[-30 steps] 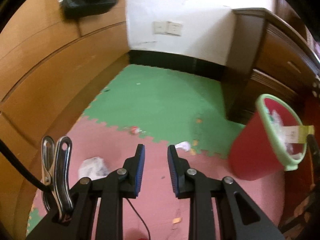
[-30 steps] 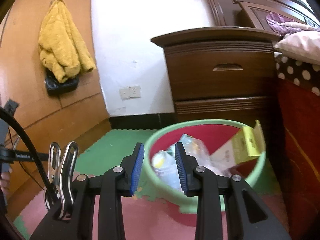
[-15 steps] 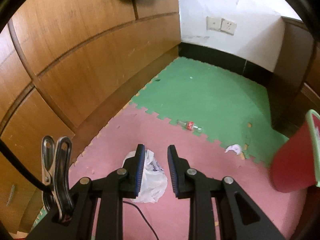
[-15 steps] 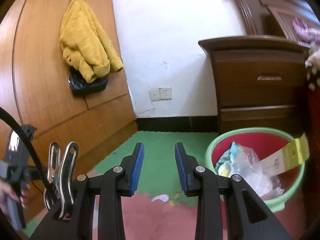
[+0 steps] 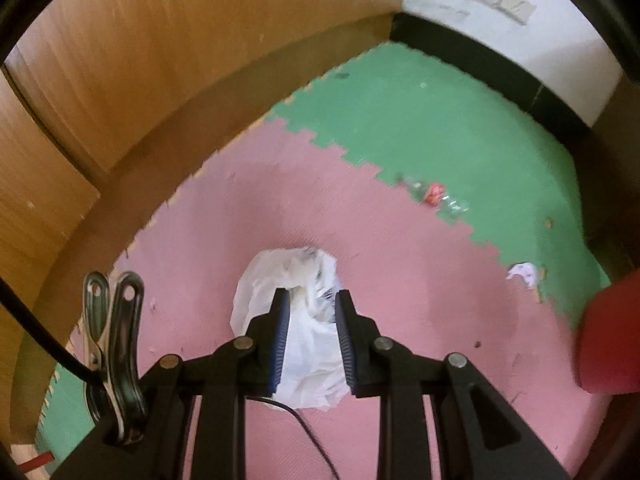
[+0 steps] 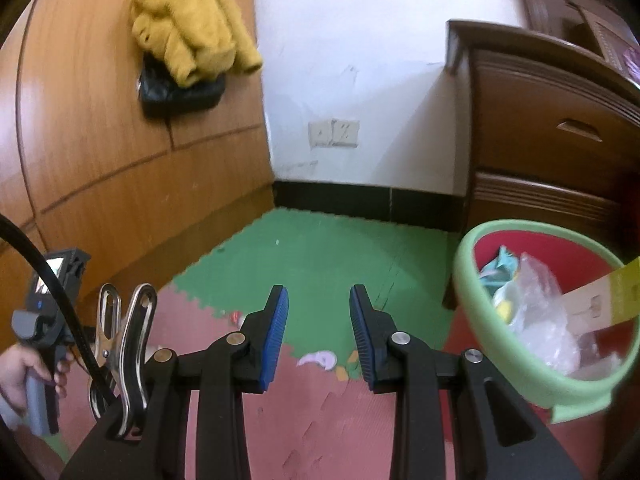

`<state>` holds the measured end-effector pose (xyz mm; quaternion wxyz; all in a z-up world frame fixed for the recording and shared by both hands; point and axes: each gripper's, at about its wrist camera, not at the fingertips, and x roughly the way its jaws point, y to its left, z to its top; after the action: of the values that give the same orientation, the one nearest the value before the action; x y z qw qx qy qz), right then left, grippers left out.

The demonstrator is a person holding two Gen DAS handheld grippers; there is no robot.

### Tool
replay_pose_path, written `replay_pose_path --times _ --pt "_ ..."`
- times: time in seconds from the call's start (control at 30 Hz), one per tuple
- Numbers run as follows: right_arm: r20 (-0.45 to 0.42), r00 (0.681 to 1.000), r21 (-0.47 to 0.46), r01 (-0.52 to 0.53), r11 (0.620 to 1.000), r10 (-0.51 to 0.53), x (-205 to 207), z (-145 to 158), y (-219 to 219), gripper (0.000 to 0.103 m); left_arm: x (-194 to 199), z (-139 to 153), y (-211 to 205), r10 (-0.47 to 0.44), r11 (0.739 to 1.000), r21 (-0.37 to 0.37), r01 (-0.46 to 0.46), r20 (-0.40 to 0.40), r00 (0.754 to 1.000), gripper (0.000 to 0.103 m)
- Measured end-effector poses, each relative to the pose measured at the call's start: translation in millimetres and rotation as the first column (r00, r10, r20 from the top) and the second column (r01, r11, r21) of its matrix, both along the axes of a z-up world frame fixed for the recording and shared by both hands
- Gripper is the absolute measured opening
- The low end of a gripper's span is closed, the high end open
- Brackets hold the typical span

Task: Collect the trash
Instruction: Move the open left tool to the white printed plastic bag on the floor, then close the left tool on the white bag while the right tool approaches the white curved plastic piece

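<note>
Red bin with green rim point(image 6: 476, 312) is partly filled, crumpled white plastic bag point(image 5: 296, 332) is framed by the empty, narrowly parted left gripper point(image 5: 311, 300), right gripper point(image 6: 319, 300) is parted wider, nothing held, and small scraps are left.

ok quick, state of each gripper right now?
Left gripper: open, empty, its fingers framing the crumpled white plastic bag on the pink floor mat, no grip visible.
Right gripper: open, empty, nothing between its fingers.
</note>
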<state>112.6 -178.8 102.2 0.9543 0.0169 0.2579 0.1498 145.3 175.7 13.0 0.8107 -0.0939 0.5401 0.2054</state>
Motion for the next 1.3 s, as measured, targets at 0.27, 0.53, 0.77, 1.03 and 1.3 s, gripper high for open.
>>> replay_pose_path --times 0.27,0.53,0.77,1.03,1.3 --pt "-0.056 0.995 -0.077 -0.091 0.993 0.087 6.4 -24.7 28.2 0.033 7.8 -37.9 27.0 0.013 0.991 -0.133 -0.026 -0.099 0.995 0.039" --pt "-0.167 0.980 -0.064 -0.123 0.990 0.111 20.0 -53.1 35.4 0.033 19.6 -64.4 20.0 -0.036 0.989 -0.148 0.013 -0.155 0.987 0.042" --pt "-0.255 0.963 -0.036 -0.103 0.994 0.090 36.6 -74.2 32.0 0.033 28.3 -86.2 16.5 -0.060 0.993 -0.112 0.039 -0.192 0.980 0.042" --pt "-0.285 0.955 -0.019 -0.087 0.996 0.078 41.0 -79.6 27.3 0.033 30.9 -102.6 10.9 -0.101 0.993 -0.073 0.088 -0.212 0.972 0.012" --pt "-0.296 0.953 -0.004 -0.074 0.997 0.069 42.6 -80.9 22.8 0.033 28.4 -84.0 -0.4 -0.142 0.983 -0.131 0.126 -0.123 0.982 0.006"
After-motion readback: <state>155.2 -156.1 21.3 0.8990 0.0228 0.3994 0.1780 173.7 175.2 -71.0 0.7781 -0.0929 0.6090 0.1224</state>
